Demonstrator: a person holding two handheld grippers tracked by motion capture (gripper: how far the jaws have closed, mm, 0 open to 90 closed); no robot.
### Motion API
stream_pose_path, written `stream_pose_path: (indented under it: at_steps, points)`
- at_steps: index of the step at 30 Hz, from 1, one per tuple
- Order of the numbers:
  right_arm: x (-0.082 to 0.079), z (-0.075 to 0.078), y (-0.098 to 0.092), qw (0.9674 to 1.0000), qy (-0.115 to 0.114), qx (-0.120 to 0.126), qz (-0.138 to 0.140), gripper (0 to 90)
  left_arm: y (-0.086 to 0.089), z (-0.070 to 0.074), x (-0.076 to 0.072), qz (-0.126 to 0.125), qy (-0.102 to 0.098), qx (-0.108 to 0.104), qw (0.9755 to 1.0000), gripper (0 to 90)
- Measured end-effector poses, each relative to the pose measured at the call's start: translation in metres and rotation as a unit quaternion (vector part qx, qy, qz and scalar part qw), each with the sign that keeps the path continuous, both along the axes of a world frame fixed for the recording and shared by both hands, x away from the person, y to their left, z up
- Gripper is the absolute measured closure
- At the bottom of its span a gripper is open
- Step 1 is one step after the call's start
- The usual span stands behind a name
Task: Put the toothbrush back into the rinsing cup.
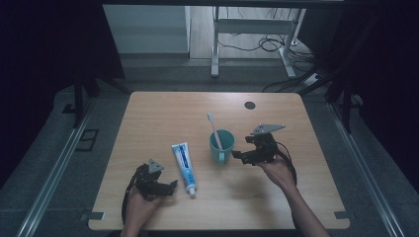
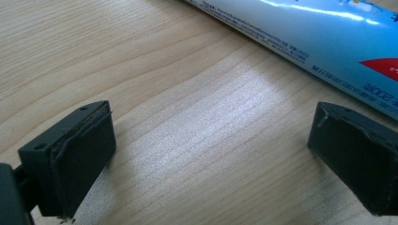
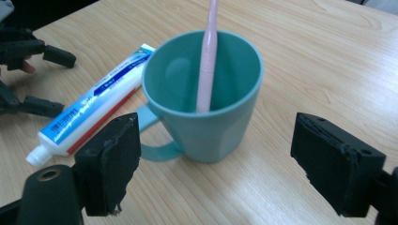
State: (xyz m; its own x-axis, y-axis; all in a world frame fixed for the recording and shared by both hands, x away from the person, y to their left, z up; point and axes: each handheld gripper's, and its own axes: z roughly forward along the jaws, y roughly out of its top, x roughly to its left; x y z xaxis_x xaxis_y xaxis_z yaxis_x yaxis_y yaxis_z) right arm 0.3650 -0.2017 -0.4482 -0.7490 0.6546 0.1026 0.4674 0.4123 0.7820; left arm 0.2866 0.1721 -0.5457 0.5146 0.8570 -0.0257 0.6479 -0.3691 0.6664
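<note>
Two black jaws of the right gripper (image 3: 213, 171) are standing wide apart with nothing clamped between them, framing the teal plastic mug (image 3: 206, 103) just ahead; in its own view the mug is sitting upright on the pale wooden bench (image 3: 319, 56), handle pointing toward the lens and to the left, with a pink toothbrush (image 3: 207, 61) leaning inside it, head up. Judging from this, the brush is already sitting in the mug and the right gripper is holding nothing. Beyond the mug, the white-and-blue toothpaste tube (image 3: 89, 110) is lying flat on the bench, cap end nearest that camera, so it looks untouched and is probably the piece left to handle. The left gripper (image 2: 211, 159) is also showing its jaws spread open over bare wood, the tube's blue side (image 2: 328, 33) lying just beyond them without touching. From the high view the left gripper (image 1: 165, 187) is resting just beside the tube's cap end, the right gripper (image 1: 239, 157) close to the mug. Small print runs along the tube, too fine to read reliably.
</note>
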Motion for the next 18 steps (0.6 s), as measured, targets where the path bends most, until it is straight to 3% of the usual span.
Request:
stream_pose_path:
  at_steps: [18]
  points:
    - [-0.016,-0.012,-0.028,0.9996,-0.008,-0.025,-0.011,9.9,0.000,0.000,0.000,0.002,0.001,-0.002,1.0000,1.2]
